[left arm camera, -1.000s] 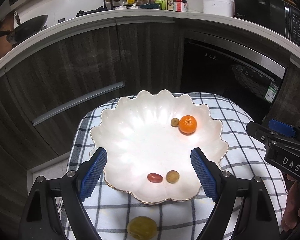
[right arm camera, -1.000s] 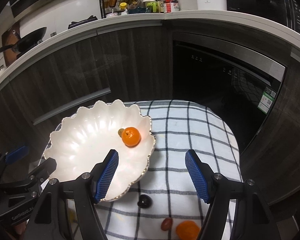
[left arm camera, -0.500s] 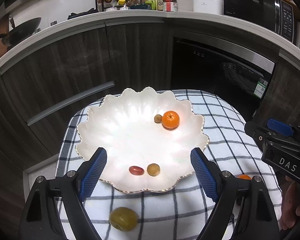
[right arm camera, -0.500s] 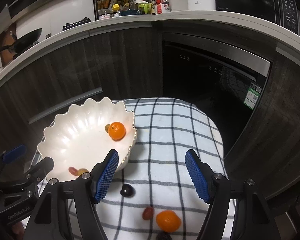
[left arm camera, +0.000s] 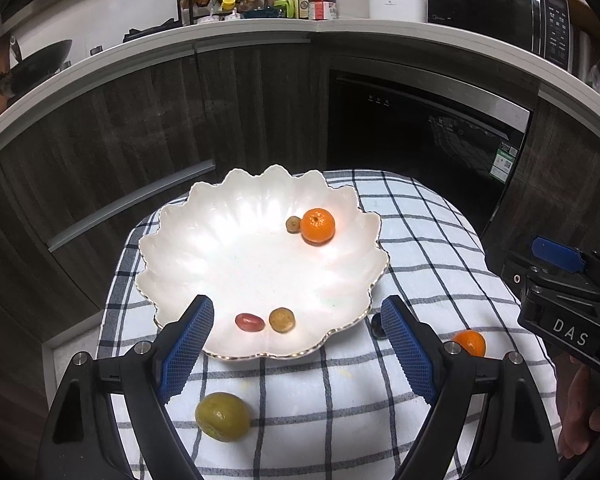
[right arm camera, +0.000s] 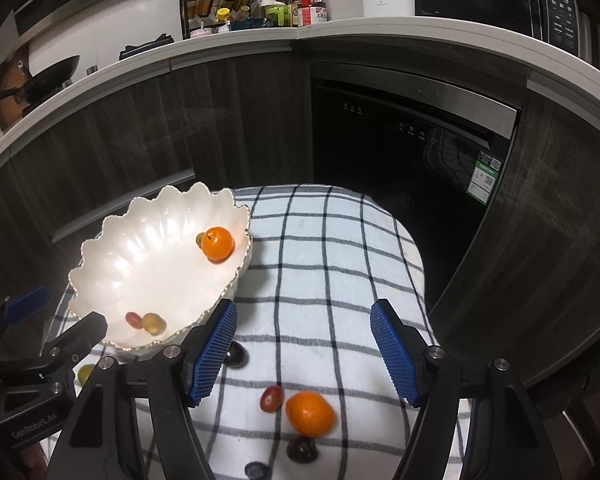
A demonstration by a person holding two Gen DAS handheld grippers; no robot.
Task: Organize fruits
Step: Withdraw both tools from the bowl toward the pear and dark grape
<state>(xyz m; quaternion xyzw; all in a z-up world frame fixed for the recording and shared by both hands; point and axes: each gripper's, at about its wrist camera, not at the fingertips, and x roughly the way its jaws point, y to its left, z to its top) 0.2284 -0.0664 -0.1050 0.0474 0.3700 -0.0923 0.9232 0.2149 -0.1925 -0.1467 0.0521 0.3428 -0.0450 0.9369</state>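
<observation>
A white scalloped bowl [left arm camera: 188, 248] [right arm camera: 112, 272] sits on a checked cloth and holds a tangerine [left arm camera: 318, 225] [right arm camera: 217, 243], a small brownish fruit [left arm camera: 293, 224], a red grape [left arm camera: 250, 321] and a yellow-brown fruit [left arm camera: 282, 319]. Loose on the cloth lie a green-yellow fruit [left arm camera: 222, 416], a second tangerine [right arm camera: 309, 413] [left arm camera: 469, 342], a red grape [right arm camera: 271, 398] and dark grapes [right arm camera: 235, 354] [right arm camera: 302, 449]. My left gripper [left arm camera: 296, 346] hovers open over the bowl's near rim, holding nothing. Empty too, my right gripper [right arm camera: 304, 354] stands open above the cloth, with the loose fruit below it.
The checked cloth [right arm camera: 332, 248] covers a small rounded table whose edge drops off at the right and far side. Dark cabinets and a black oven door [right arm camera: 400, 152] stand behind. A counter above carries bottles, a spice rack and a wok. A hand [left arm camera: 580, 412] holds the right gripper.
Both grippers have pulled back from the bowl, which now appears smaller and farther. More loose fruit on the cloth has come into view near both grippers. Neither jaw opening has changed.
</observation>
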